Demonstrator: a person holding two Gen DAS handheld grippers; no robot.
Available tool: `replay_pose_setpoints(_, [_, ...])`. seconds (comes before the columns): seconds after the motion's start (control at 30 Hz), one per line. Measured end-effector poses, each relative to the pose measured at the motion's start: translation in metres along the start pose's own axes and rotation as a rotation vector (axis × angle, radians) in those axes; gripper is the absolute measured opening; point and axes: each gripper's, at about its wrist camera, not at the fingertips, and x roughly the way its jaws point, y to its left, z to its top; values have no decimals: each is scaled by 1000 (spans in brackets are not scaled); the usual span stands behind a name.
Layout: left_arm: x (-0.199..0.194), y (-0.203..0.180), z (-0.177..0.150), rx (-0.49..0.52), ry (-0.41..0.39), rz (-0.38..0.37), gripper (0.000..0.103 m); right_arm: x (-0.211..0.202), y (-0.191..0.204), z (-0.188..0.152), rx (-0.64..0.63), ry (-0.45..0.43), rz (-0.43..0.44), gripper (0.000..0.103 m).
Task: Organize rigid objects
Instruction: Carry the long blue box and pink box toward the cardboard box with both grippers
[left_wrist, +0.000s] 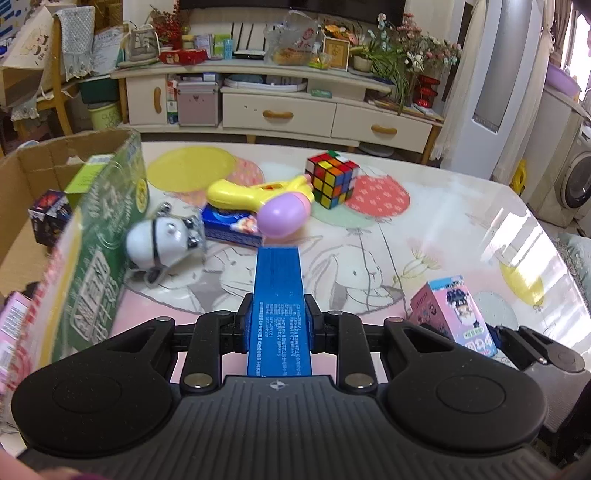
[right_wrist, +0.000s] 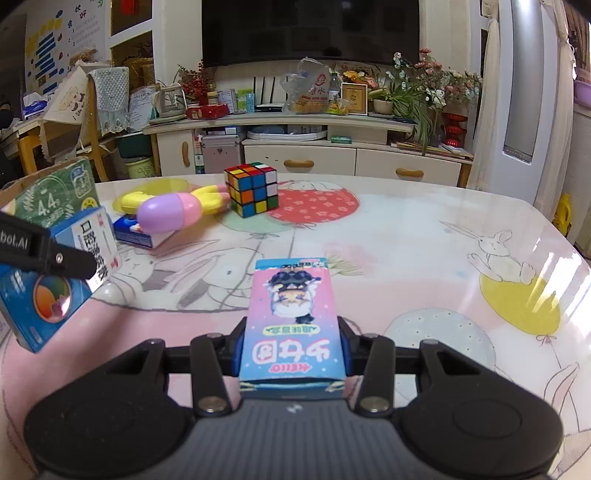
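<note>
My left gripper (left_wrist: 279, 314) is shut on a blue box (left_wrist: 279, 295), held above the table beside a cardboard box (left_wrist: 44, 162) at the left. The blue box also shows at the left of the right wrist view (right_wrist: 48, 291). My right gripper (right_wrist: 291, 334) is shut on a pink box with a cartoon girl (right_wrist: 291, 317), which also shows in the left wrist view (left_wrist: 454, 314). On the table lie a Rubik's cube (left_wrist: 332, 179) (right_wrist: 253, 188), a yellow toy (left_wrist: 255, 192) with a purple-pink capsule (left_wrist: 282, 216), another blue box (left_wrist: 231, 225) and a white panda toy (left_wrist: 162, 240).
The cardboard box holds a small dark box (left_wrist: 50, 216) and a green box (left_wrist: 88, 177). The table (right_wrist: 406, 240) has a bunny-print cover; its rounded edge curves at the right. A TV cabinet (right_wrist: 332, 155) stands beyond the table.
</note>
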Motion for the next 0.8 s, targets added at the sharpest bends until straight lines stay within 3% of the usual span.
replay_pose_setpoints(0.8, [-47, 54, 24, -26, -137, 27, 29, -24, 59, 12, -70, -24, 29, 44])
